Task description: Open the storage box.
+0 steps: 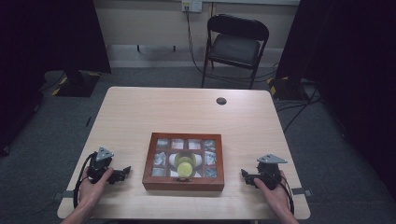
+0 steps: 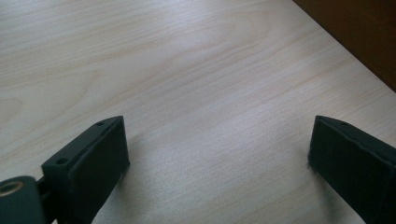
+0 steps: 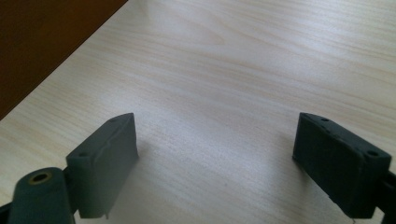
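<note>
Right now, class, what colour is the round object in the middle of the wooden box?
Yellow-green; the round object shows best in the high view.

1. From my high view the room is dim: the corners fall to near black, and the bench [image 1: 196, 112] is the brightest surface.
2. That picture is soft and slightly grainy; the small compartments of the wooden box [image 1: 183, 162] blur together.
3. In both gripper views the light is stronger, with a pale sheen across the wood grain.
4. Soft shadows sit beside the black jaws of the left claw [image 2: 217, 154] and the right claw [image 3: 215, 154].
5. The nearest jaw parts look slightly out of focus.
</note>
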The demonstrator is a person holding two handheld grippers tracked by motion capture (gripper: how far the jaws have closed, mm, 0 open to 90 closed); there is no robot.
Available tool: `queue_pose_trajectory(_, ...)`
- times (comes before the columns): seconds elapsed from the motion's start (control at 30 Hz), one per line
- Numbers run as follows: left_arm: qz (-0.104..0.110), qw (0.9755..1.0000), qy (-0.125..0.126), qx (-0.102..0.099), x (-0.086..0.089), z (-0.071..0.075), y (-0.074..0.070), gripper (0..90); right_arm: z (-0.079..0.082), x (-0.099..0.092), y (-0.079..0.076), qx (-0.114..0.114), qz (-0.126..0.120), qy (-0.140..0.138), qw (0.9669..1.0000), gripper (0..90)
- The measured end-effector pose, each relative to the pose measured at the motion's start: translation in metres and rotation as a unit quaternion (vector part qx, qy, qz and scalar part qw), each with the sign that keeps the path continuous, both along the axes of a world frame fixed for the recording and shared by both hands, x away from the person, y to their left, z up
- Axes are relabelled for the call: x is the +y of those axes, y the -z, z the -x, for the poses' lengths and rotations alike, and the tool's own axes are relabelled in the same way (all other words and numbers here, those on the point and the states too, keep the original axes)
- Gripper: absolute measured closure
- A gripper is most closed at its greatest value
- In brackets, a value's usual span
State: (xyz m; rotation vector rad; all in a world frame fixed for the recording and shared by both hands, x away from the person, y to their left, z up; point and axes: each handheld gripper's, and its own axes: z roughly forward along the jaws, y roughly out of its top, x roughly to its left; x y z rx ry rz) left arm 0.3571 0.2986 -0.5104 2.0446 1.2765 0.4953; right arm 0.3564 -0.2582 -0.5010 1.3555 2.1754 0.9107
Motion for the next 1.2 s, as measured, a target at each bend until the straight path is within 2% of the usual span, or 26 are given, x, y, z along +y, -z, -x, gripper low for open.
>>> queue_pose_trajectory(0.13, -0.002, 1.0000, 0.001, 0.001, -0.001, -0.001, 0.000, 0.0, 0.001, -0.002, -0.003, 0.008, -0.019, -0.017, 0.9996, 14.6)
queue_pose_trajectory(0.23, -0.002, 1.0000, 0.001, 0.000, -0.001, -0.001, 0.000, 0.0, 0.002, -0.001, -0.005, 0.003, -0.028, -0.023, 0.9994, 14.7)
queue_pose_trajectory(0.3, -0.002, 1.0000, 0.001, 0.000, -0.002, -0.001, 0.000, 0.0, 0.004, 0.001, -0.011, -0.006, -0.035, -0.037, 0.9987, 16.2)
queue_pose_trajectory(0.4, -0.002, 1.0000, 0.001, 0.000, -0.001, -0.001, 0.000, 0.0, 0.009, 0.005, -0.016, -0.002, -0.055, -0.055, 0.9970, 20.2)
queue_pose_trajectory(0.53, -0.002, 1.0000, 0.001, 0.000, -0.001, -0.001, 0.000, 0.0, 0.015, 0.006, -0.026, -0.008, -0.073, -0.072, 0.9947, 26.4)
queue_pose_trajectory(0.77, -0.002, 1.0000, 0.001, 0.001, -0.001, -0.001, 0.000, 0.0, 0.019, 0.010, -0.036, -0.015, -0.085, -0.092, 0.9920, 35.4)
queue_pose_trajectory(0.8, -0.002, 1.0000, 0.001, 0.000, -0.001, -0.001, 0.000, 0.0, 0.019, 0.010, -0.038, -0.014, -0.092, -0.096, 0.9911, 36.8)
queue_pose_trajectory(0.83, -0.002, 1.0000, 0.001, 0.000, -0.002, -0.001, 0.000, 0.0, 0.020, 0.012, -0.042, -0.012, -0.106, -0.104, 0.9888, 44.2)
queue_pose_trajectory(0.87, -0.002, 1.0000, 0.001, 0.000, -0.002, -0.001, 0.000, 0.0, 0.021, 0.013, -0.045, -0.012, -0.114, -0.115, 0.9868, 46.3)
queue_pose_trajectory(0.93, -0.002, 1.0000, 0.001, 0.000, -0.001, -0.001, 0.000, 0.0, 0.023, 0.016, -0.051, -0.022, -0.115, -0.125, 0.9853, 46.4)
queue_pose_trajectory(1.0, -0.002, 1.0000, 0.001, 0.000, -0.001, -0.001, 0.000, 0.0, 0.025, 0.019, -0.054, -0.021, -0.123, -0.137, 0.9828, 50.3)
queue_pose_trajectory(1.03, -0.002, 1.0000, 0.001, 0.000, -0.001, -0.001, 0.000, 0.0, 0.025, 0.019, -0.054, -0.021, -0.123, -0.137, 0.9828, 50.3)
queue_pose_trajectory(1.1, -0.002, 1.0000, 0.001, 0.001, -0.001, -0.001, 0.000, 0.0, 0.025, 0.027, -0.057, -0.007, -0.129, -0.156, 0.9792, 54.0)
queue_pose_trajectory(1.17, -0.002, 1.0000, 0.002, 0.001, -0.001, -0.001, 0.000, 0.0, 0.025, 0.029, -0.057, -0.004, -0.131, -0.161, 0.9783, 55.0)
queue_pose_trajectory(1.2, -0.002, 1.0000, 0.002, 0.001, -0.001, -0.001, 0.000, 0.0, 0.025, 0.035, -0.058, 0.001, -0.133, -0.175, 0.9756, 57.2)
